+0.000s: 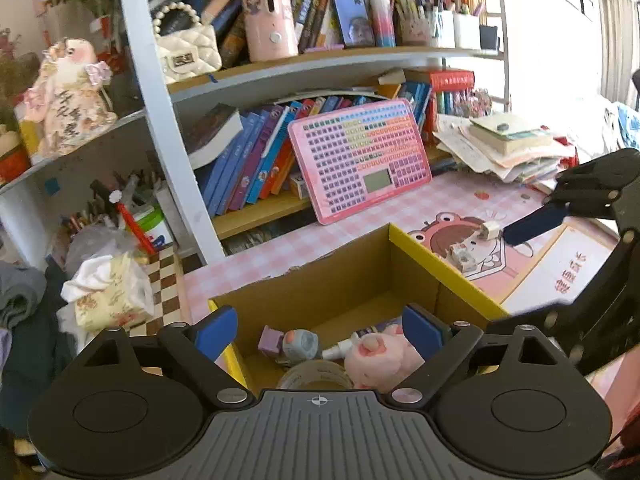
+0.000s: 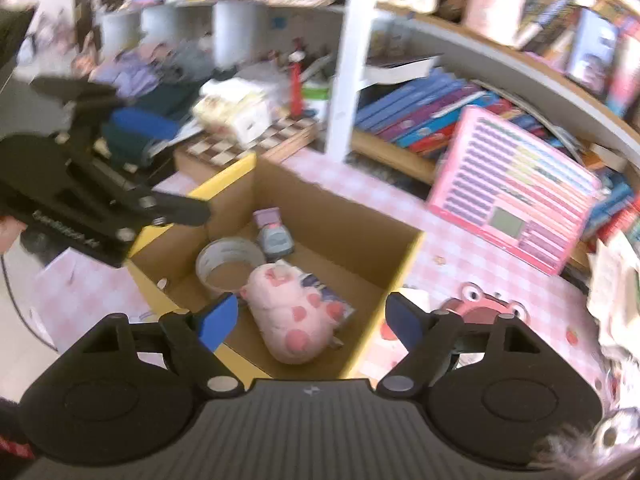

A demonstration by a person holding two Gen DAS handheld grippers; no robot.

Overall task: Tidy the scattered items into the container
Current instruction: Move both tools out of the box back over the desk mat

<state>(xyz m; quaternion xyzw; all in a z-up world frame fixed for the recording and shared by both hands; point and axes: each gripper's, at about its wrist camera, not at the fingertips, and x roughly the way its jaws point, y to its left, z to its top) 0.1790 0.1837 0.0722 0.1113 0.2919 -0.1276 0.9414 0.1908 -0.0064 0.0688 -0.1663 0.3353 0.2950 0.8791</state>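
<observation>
While both my grippers hover over the box (image 2: 404, 258) with jaws released, I see the pink pig (image 2: 294, 312), tape roll (image 2: 230, 262) and small toy (image 2: 274, 236) lying inside it. Two little blocks (image 1: 462, 256) sit on the counter (image 1: 448, 200) just beside the box.

The right wrist view blurs the bookshelf (image 2: 500, 92); tape roll (image 1: 316, 374) half hidden.

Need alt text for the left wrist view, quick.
The open left gripper hovers over a cardboard box holding a pink plush toy, tape roll and small robot toy. Two small white items lie on the desk mat beyond.
</observation>
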